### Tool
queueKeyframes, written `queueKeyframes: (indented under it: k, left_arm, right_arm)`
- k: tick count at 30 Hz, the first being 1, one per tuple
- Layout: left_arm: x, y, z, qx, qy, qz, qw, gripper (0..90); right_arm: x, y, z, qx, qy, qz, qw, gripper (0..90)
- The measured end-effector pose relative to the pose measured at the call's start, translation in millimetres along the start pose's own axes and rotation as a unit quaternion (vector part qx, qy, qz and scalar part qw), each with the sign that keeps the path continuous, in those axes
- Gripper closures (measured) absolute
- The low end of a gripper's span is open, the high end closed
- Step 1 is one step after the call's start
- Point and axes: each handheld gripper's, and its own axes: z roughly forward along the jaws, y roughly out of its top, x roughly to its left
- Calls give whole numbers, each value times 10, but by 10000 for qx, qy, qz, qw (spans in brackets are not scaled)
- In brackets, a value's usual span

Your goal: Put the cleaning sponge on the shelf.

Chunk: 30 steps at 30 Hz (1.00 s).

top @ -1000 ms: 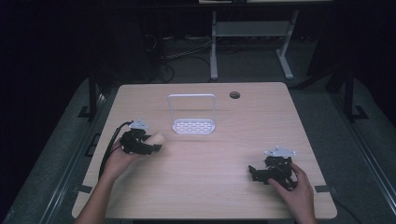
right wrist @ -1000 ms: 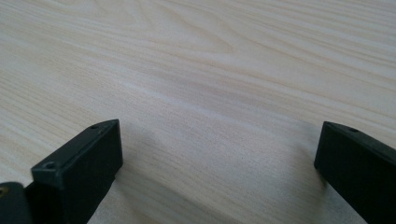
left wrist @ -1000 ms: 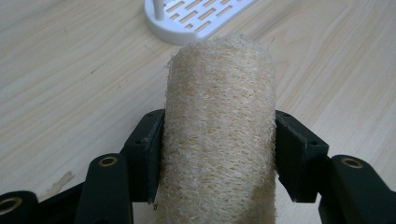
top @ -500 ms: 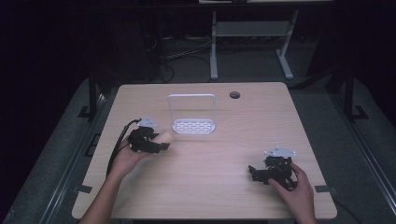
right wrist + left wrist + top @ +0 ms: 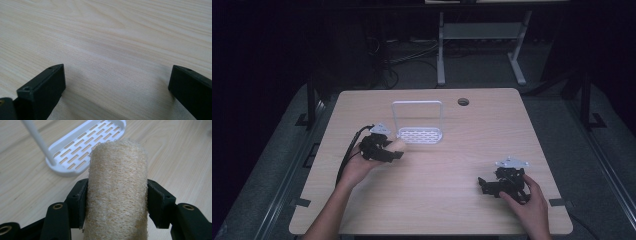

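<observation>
In the high view, the left tongs [image 5: 398, 150] hold a loofah sponge [image 5: 397, 145] above the wooden surface [image 5: 437, 200], just beside the white slotted rack [image 5: 419, 134]; the right tongs [image 5: 484, 184] rest near the front right corner. In the left gripper view, both jaws press the loofah sponge [image 5: 117, 190], the rack [image 5: 75, 157] just beyond. In the right gripper view, the jaws stand wide apart over bare surface [image 5: 112, 50].

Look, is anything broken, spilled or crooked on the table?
Nothing stands out. The left gripper squeezes a loofah sponge near the white slotted rack, which stands upright. The right gripper rests open on the wooden table.
</observation>
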Motion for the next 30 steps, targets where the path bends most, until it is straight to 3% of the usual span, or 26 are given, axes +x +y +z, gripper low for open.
queueKeyframes:
  k: [11, 16, 30]
  left_arm:
    - [-22, 167, 114, 25, -28, 139, 9999, 404]
    - [-12, 226, 167, -64, -41, 73, 9999, 404]
    - [2, 375, 375, -2, 8, 117, 9999, 404]
  right_arm:
    - [0, 0, 0, -1, 0, 1, 10000, 5]
    - [0, 0, 0, -1, 1, 2, 10000, 5]
    - [0, 0, 0, -1, 1, 2, 10000, 5]
